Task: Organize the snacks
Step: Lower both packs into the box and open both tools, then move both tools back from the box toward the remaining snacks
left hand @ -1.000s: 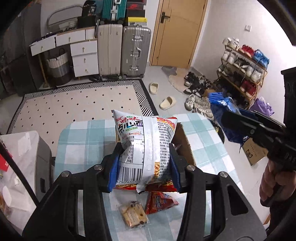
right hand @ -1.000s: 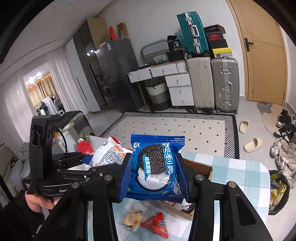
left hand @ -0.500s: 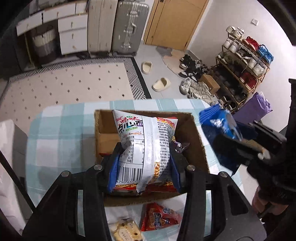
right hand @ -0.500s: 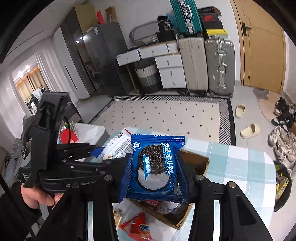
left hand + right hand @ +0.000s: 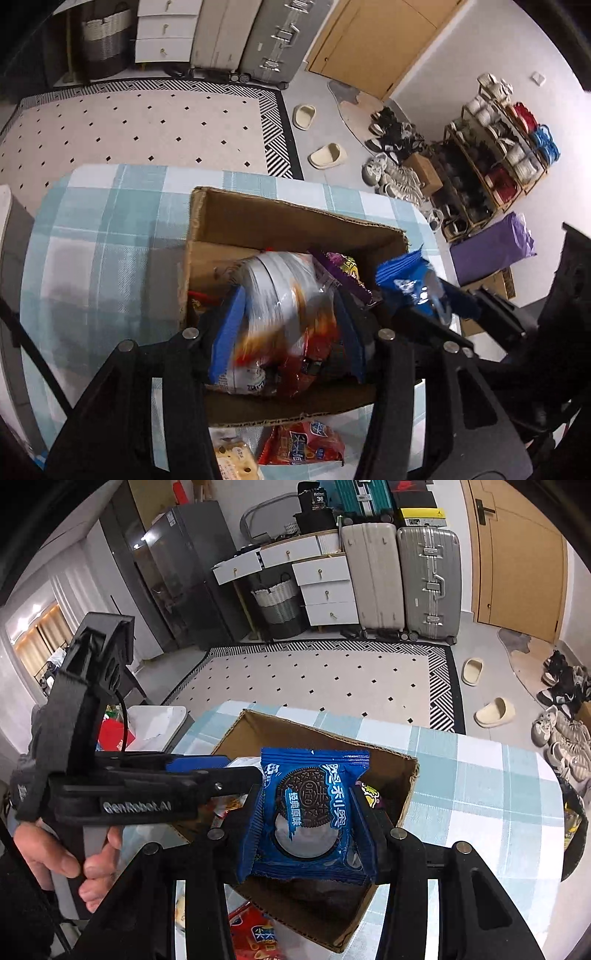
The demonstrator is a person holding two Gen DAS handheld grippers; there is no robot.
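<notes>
Now left claw (image 5: 286, 328) opening; noodle bag (image 5: 280, 314) between.

blue cookie packet (image 5: 312, 812), teal-checked tablecloth (image 5: 480, 768)

- Silver snack bag (image 5: 284, 306): motion-blurred between the opening jaws of the left gripper (image 5: 286, 332); print unreadable, pad contact cannot be confirmed.
- Cardboard box (image 5: 280, 229): floor largely hidden by packets and grippers.
- Red packet (image 5: 303, 445): partly covered by a gripper finger.
- Cracker packet (image 5: 234, 461): cut off by the lower picture edge.
- Oreo packet (image 5: 310, 812): side edges hidden behind the right gripper's (image 5: 308, 823) pads.
</notes>
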